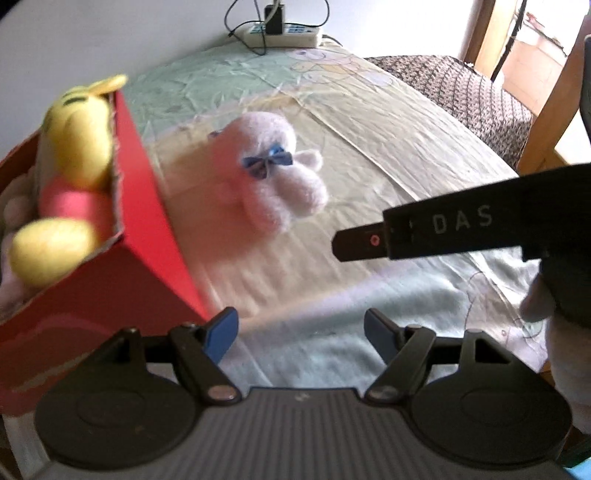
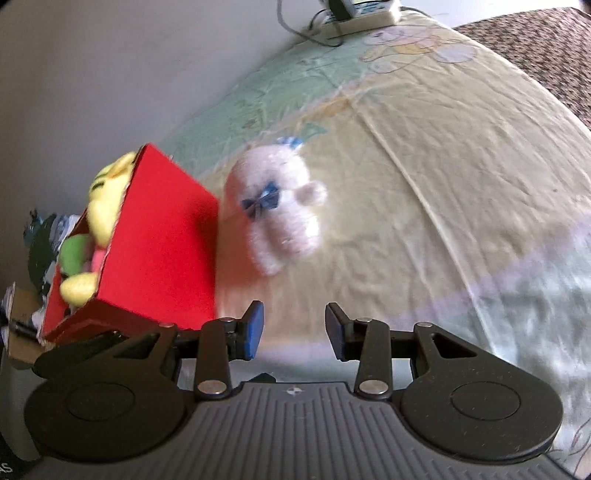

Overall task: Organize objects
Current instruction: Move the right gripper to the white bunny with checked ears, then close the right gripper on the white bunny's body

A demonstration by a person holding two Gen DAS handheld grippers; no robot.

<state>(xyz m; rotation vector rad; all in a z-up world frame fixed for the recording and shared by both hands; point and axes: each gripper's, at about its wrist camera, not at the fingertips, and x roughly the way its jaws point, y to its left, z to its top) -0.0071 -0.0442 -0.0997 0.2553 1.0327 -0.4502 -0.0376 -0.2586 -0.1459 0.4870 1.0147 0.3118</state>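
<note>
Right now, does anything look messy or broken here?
Yes. The red cardboard box has a ragged, torn top edge, and the fluffy white plush toy with blue bows lies outside it on the bedsheet, not yet put away.

A plush (image 1: pixel 271 166) lies mid-bed (image 1: pixel 406 155), just right of the box (image 1: pixel 155 236); a bear (image 1: pixel 74 162) sits in it; a power strip (image 1: pixel 280 35) lies at the far edge.
</note>
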